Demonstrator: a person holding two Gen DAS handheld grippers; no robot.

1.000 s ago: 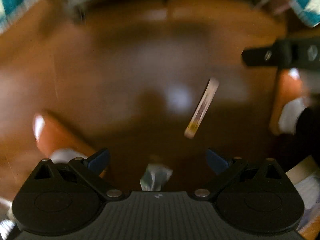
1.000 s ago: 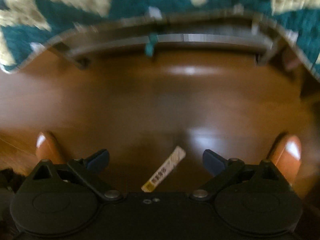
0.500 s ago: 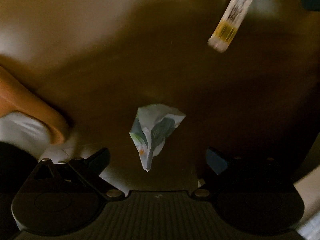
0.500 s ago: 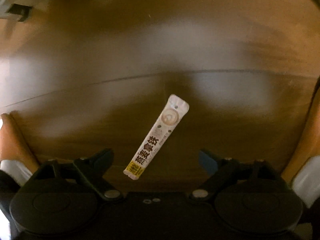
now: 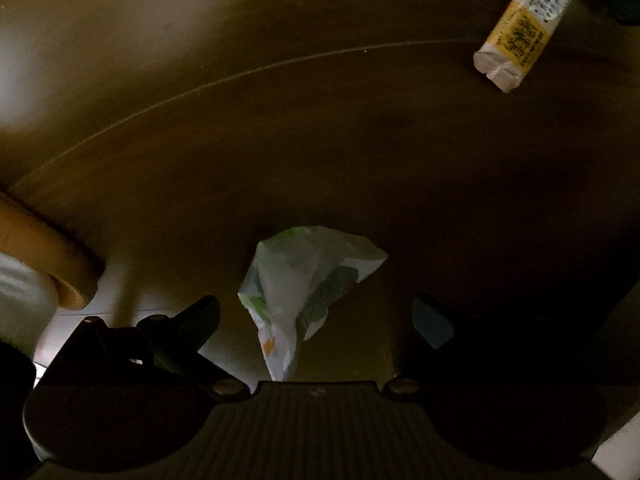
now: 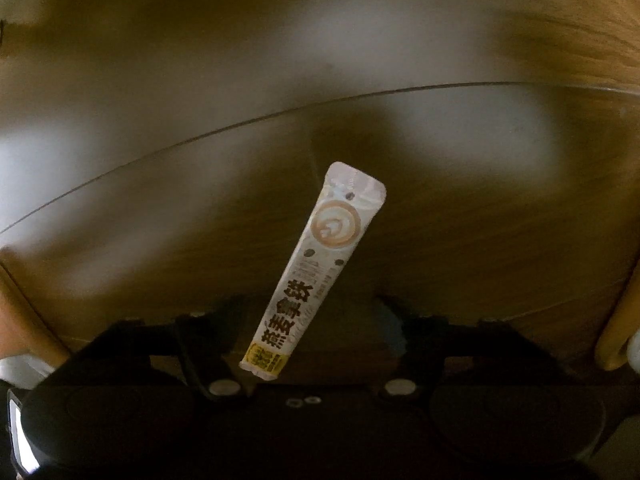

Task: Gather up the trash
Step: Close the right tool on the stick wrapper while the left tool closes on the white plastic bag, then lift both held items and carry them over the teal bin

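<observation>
Closing around the coffee sachet [image 6: 313,276], right tool [image 6: 308,320] not yet pinching, seemingly; left tool [image 5: 316,316] spread apart, lowered astride the crumpled wrapper [image 5: 304,292] beside that sachet.

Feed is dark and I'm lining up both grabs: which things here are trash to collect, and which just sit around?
Trash to collect:
- crumpled wrapper, between the open left gripper fingers
- coffee stick sachet, right gripper closing around it

Just there:
- wooden floor
- wooden furniture leg
</observation>
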